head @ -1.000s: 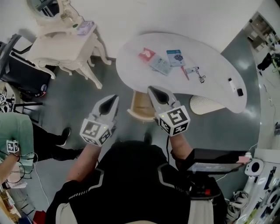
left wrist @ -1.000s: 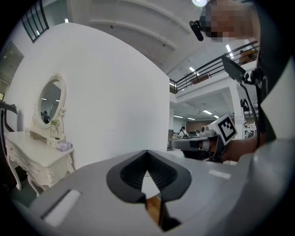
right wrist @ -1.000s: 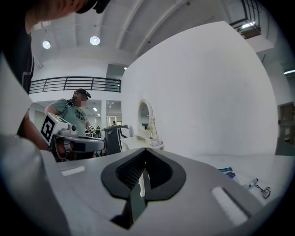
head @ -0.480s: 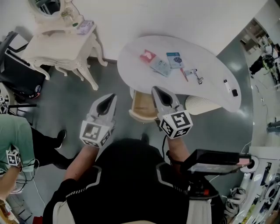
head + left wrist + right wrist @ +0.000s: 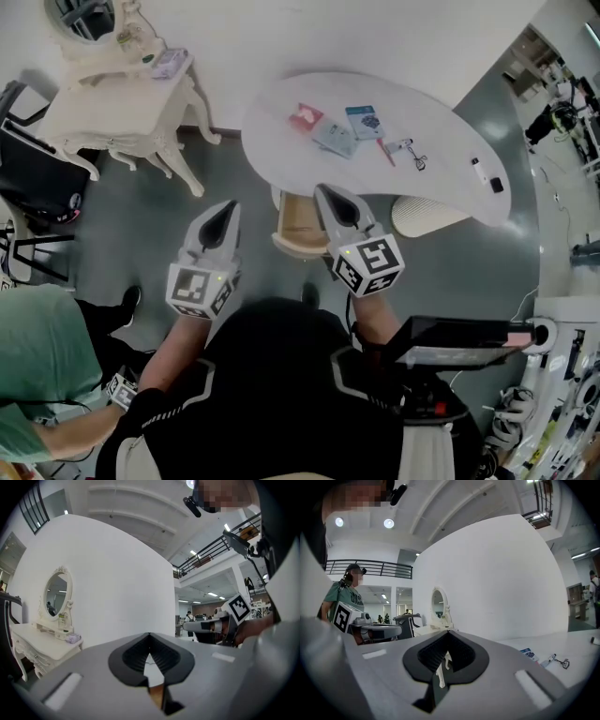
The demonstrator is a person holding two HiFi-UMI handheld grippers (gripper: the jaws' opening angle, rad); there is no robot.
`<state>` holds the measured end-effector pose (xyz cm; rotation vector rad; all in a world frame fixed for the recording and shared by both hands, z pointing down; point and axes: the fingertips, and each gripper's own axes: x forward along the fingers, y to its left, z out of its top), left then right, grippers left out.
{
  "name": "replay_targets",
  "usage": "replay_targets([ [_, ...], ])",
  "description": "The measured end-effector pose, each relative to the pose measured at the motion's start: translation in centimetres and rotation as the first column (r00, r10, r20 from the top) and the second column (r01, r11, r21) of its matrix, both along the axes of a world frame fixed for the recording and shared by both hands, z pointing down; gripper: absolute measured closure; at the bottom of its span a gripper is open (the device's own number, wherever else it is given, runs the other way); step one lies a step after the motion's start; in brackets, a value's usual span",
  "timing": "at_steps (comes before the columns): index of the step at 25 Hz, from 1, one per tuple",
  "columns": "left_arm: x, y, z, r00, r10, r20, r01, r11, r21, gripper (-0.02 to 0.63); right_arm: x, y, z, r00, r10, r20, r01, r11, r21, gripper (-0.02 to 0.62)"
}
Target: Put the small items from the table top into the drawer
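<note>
Small items lie on the white curved table [image 5: 281, 150]: a red packet [image 5: 303, 115], a grey-blue packet [image 5: 335, 139], a blue card [image 5: 364, 121], a pen-like item [image 5: 396, 148], an eyelash curler [image 5: 418, 162] and two small pieces [image 5: 486, 176] further right. Below the table's near edge the wooden drawer [image 5: 302, 225] stands open. My left gripper [image 5: 225, 208] hangs shut and empty over the floor, left of the drawer. My right gripper [image 5: 335, 197] is shut and empty above the drawer's right side. The right gripper view shows the blue card [image 5: 529, 654] and the curler [image 5: 563, 663].
A cream vanity table with a mirror [image 5: 122, 94] stands at the upper left, with a black chair [image 5: 37, 159] beside it. A person in green [image 5: 37, 375] reaches in at the lower left. A white ribbed round object [image 5: 427, 216] sits under the table.
Both grippers have stayed shut and shifted slightly left. The person in green has moved lower, and an arm now reaches in at the bottom left.
</note>
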<state>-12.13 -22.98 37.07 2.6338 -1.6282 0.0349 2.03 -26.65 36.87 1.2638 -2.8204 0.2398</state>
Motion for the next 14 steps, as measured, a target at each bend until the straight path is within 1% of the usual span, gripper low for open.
replay_targets([
  [9,0.71,0.16,0.34,1.0,0.003,-0.02,-0.003,1.0,0.004,0.607,0.85,0.48,0.32,1.0,0.014,-0.014,-0.014,1.0,-0.001,0.595],
  [14,0.72,0.22,0.04,1.0,-0.001,-0.025,0.001,1.0,0.008,0.607,0.71,0.46,0.25,1.0,0.009,-0.017,-0.009,1.0,-0.001,0.595],
])
